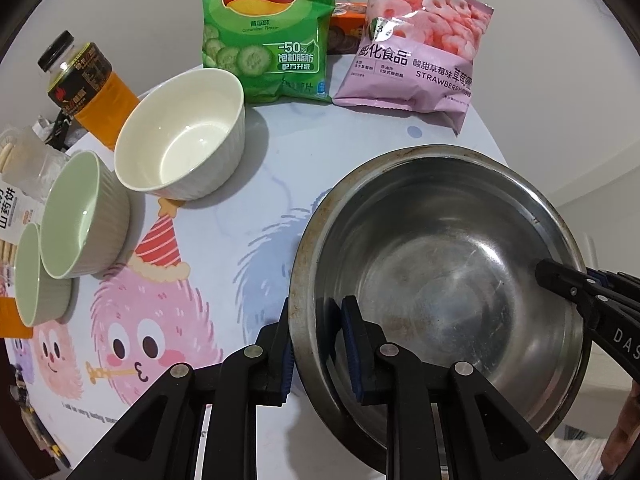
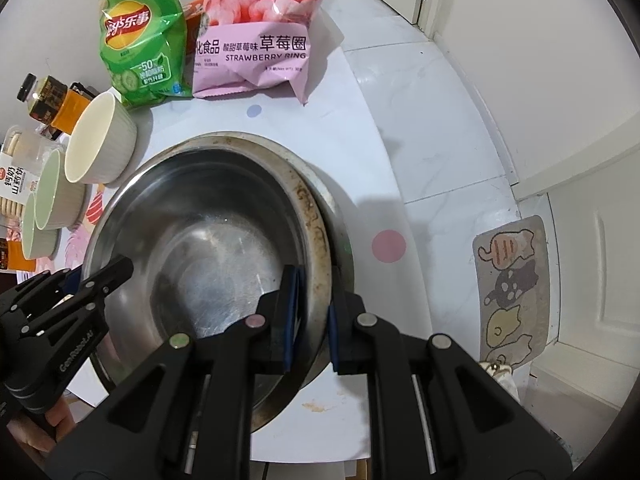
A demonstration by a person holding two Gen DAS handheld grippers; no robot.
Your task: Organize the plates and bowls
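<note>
A round tabletop with a cartoon-monster cover sits against a pale wall, with tiled floor and a cat-print mat off its right edge.

Working from the left: two pale green ribbed bowls stand at the far left edge, one partly in front of the other, then a white ribbed bowl just beside them, all upright and empty. Behind them are an orange drink bottle, a green Lay's chip bag and a pink strawberry-ring bag.

The stainless steel basin fills the right half of the tabletop, well apart from the green bowls. Your left hand-held gripper straddles its near-left rim, one pad outside and one inside; the pads look close on the rim, but whether they press it firmly is hard to tell. Your right hand-held gripper does the same on the opposite rim, and it too seems clamped on the metal.

You appear to be about to lift or shift the basin with both hands. Keep the two grips level with each other, since a thin, slick rim will likely pivot between the pads if one side rises first. Move slowly, keep the basin low over the tabletop, and steer clear of the white bowl and the snack bags.
</note>
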